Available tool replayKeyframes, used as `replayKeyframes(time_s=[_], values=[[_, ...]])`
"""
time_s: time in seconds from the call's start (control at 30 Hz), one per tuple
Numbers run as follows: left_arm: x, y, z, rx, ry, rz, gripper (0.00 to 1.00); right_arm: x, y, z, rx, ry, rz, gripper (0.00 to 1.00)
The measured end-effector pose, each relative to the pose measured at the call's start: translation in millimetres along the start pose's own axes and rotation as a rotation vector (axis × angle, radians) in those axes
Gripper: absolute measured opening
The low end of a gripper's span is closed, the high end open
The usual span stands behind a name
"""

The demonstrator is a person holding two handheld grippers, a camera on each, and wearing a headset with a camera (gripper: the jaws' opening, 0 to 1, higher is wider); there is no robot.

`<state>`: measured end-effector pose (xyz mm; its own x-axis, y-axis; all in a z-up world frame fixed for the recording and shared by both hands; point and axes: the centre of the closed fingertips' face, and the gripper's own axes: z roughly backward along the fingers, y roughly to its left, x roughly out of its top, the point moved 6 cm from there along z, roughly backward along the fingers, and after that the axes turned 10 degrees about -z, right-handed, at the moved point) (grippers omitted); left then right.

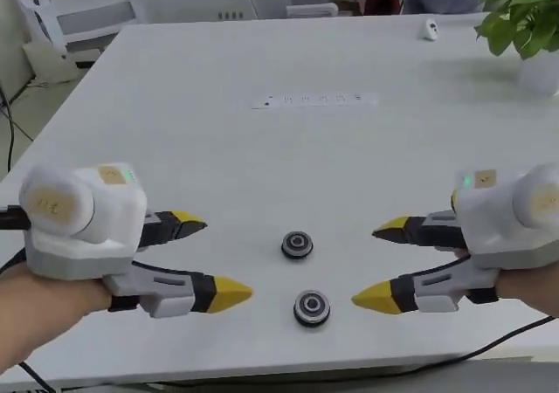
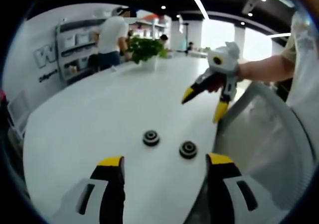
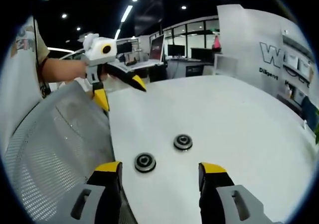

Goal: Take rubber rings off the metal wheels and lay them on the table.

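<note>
The left gripper (image 1: 218, 259) and right gripper (image 1: 369, 264), jaws spread wide, face each other across the far wheel (image 1: 297, 244) and near wheel (image 1: 312, 307), which lie flat on the white table (image 1: 306, 166) with their dark rings on, a socket strip (image 1: 314, 100) and potted plant (image 1: 520, 13) well beyond.

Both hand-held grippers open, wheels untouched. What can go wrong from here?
The near wheel lies close to the front edge of the table; a nudge may push it off. Both wheels lie loose on the smooth top, so the far wheel may skid when gripped.
</note>
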<state>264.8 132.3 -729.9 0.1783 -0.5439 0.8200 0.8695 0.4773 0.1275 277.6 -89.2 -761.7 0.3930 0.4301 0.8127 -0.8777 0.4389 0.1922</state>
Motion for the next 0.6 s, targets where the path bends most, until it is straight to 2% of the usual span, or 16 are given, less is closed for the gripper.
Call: replayKeyframes(time_s=[0.17, 0.37, 0.6], values=[[0.8, -0.8, -8.6, -0.020, 0.003, -0.009, 0.66, -2.1, 2.2, -5.1, 0.016, 0.014, 0.012, 0.61], [-2.0, -6.1, -17.5, -0.054, 0.033, -0.039, 0.64, -6.2, 1.9, -10.4, 0.027, 0.032, 0.027, 0.60], [-1.8, -10.0, -24.2, -0.086, 0.043, -0.044, 0.63, -9.1, 4.5, -17.3, 0.048, 0.044, 0.038, 0.58]])
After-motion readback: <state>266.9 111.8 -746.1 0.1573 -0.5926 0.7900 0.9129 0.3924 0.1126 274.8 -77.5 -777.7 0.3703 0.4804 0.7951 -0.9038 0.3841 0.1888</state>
